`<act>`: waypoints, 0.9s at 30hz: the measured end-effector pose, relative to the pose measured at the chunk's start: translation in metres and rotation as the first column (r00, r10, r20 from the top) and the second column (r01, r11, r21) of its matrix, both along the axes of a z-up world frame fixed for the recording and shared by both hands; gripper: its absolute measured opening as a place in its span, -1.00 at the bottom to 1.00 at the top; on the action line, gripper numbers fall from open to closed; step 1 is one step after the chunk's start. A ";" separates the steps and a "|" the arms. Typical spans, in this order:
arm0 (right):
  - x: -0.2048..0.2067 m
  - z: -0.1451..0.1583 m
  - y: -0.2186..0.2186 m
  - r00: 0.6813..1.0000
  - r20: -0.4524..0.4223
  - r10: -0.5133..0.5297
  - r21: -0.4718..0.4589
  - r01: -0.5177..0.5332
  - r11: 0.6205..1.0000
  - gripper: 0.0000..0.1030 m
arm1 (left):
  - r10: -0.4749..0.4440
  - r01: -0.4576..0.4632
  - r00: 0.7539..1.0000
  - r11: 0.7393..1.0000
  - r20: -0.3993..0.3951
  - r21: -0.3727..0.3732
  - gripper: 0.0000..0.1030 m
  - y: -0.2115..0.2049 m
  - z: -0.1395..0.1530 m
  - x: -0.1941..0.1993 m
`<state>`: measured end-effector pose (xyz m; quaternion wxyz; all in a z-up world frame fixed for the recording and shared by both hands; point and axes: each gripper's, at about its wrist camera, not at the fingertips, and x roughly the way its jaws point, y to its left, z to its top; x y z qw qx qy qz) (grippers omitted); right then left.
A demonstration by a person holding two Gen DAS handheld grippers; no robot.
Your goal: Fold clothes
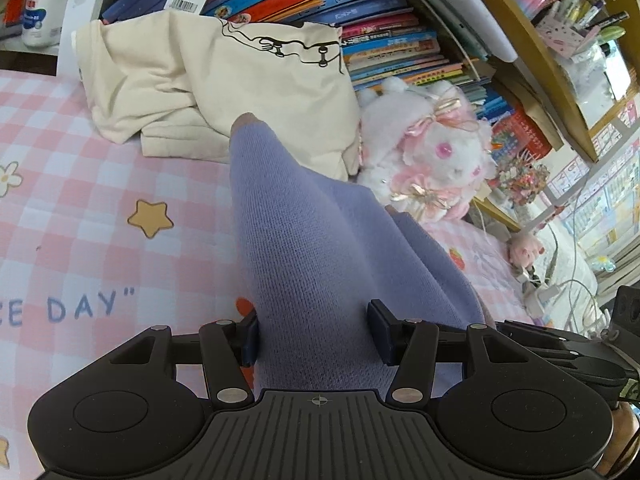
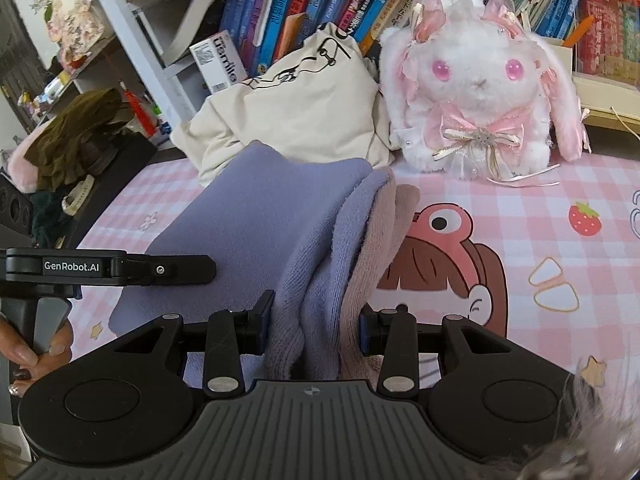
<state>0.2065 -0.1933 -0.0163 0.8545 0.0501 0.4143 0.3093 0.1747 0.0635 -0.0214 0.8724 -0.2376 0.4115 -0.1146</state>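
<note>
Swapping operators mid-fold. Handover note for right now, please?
Left gripper: shut on the purple knit garment, fabric bunched between the pads.
Right gripper: shut on the same garment's layered edge.
The garment is folded over in layers and held above the pink checked cover.
A cream garment sits crumpled against the books, next to the plush bunny.
Done: purple garment partly folded.
Left: lay it down, finish the fold, then the cream one.

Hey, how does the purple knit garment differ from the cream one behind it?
The purple knit garment is gripped by both tools and bunched in layers; the cream garment lies untouched, slumped against the books. The purple one is plain; the cream one carries a black line drawing. Both rest on the pink checked sheet.
</note>
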 end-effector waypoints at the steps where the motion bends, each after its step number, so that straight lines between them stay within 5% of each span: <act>1: 0.004 -0.002 0.001 1.000 -0.008 -0.005 0.000 0.005 1.000 -0.29 | 0.002 -0.002 1.000 1.000 -0.005 0.001 0.02 0.001 -0.002 0.003; 12: 0.027 -0.023 0.005 0.992 -0.091 -0.083 0.031 0.086 0.996 -0.15 | 0.056 -0.057 0.997 0.998 -0.052 -0.014 0.13 0.010 -0.018 0.022; 18: 0.021 -0.016 -0.001 0.991 -0.071 -0.114 0.016 0.116 0.993 0.18 | 0.069 -0.065 0.997 0.995 -0.042 0.072 0.24 0.001 -0.007 0.017; 27: -0.010 0.004 -0.020 0.988 0.004 -0.153 -0.023 0.153 0.988 0.55 | 0.110 -0.122 0.991 0.975 0.076 0.186 0.56 -0.013 0.025 -0.027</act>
